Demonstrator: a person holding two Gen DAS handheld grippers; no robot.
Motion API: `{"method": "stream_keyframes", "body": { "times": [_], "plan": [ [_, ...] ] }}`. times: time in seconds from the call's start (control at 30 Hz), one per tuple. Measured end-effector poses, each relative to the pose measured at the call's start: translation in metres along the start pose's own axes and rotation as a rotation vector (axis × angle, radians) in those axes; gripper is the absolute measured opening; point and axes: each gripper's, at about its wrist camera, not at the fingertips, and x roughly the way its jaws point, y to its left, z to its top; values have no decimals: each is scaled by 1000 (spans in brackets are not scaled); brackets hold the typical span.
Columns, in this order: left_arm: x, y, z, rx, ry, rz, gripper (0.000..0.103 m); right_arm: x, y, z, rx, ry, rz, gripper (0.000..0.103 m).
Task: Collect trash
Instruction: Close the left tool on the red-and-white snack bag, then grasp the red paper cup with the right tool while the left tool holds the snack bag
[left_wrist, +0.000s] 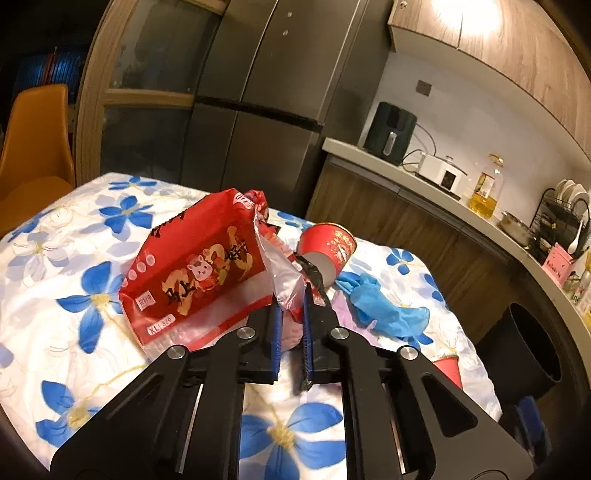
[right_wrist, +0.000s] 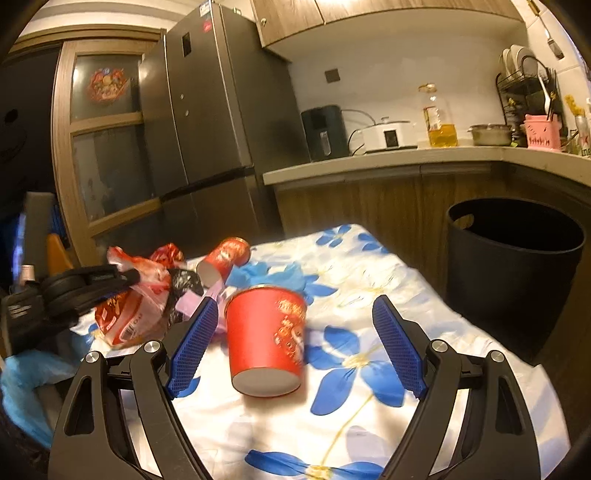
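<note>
My left gripper (left_wrist: 291, 306) is shut on the crumpled end of a red plastic wrapper bag (left_wrist: 192, 273) and holds it above the table; it also shows in the right wrist view (right_wrist: 129, 295). My right gripper (right_wrist: 295, 310) is open, its blue pads on either side of a red paper cup (right_wrist: 266, 343) that lies tilted on the cloth. A second red cup (left_wrist: 328, 247) lies on its side further back, also seen from the right (right_wrist: 225, 258). A blue glove (left_wrist: 380, 302) and black and pink scraps lie by it.
The table has a white cloth with blue flowers (right_wrist: 354, 280). A black bin (right_wrist: 517, 254) stands on the floor right of the table, below the kitchen counter (right_wrist: 406, 158). A fridge (right_wrist: 207, 122) is behind. An orange chair (left_wrist: 33, 147) is far left.
</note>
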Motion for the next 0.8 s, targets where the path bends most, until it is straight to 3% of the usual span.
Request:
{"method": "stream_keyframes", "body": {
  "times": [0.4,0.73,0.8],
  "plan": [
    [-78,7,-10,23,-131,-48,4,31,8,-4,12,50,20,87],
    [-91,8,-10,34,-155,-51,4,54,10,-13,5,120,14,86],
    [-91,8,-10,35,-151,-53,4,58,9,-14,12,139,21,78]
  ]
}}
